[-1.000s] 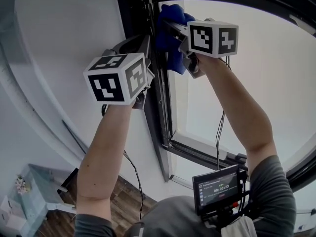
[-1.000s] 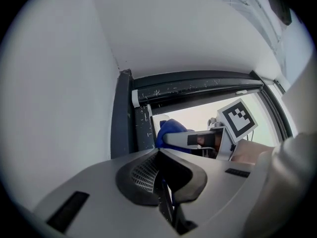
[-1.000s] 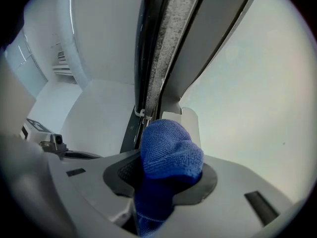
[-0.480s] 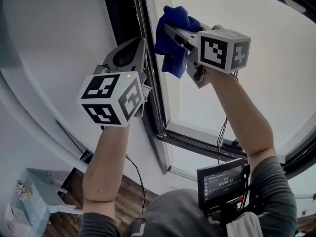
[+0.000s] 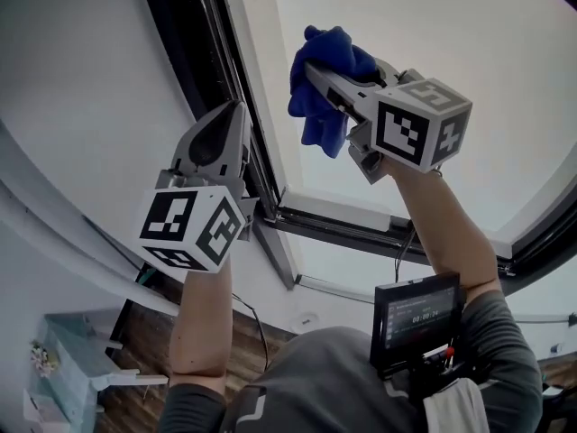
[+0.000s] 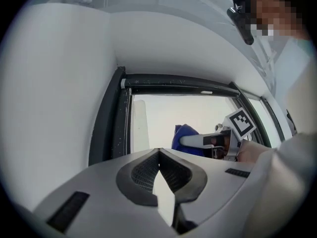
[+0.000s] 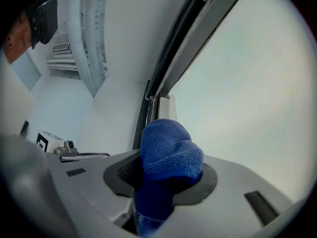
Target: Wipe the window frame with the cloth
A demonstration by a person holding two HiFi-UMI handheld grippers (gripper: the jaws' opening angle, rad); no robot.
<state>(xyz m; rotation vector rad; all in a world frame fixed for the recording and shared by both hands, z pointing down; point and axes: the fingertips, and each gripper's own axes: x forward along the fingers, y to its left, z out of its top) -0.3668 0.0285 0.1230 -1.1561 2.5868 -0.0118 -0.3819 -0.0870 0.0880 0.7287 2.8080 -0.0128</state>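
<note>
Cloth (image 7: 171,150), blue and bunched, clamped in right tool (image 5: 317,76).

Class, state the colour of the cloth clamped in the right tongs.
Blue. The cloth shows best in the right gripper view.

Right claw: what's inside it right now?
A bunched blue cloth, clamped in the right claw. It covers the gap between the pads, so anything deeper is hidden.

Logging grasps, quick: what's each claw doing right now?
Left claw: closed, empty.
Right claw: closed on the blue cloth.
</note>
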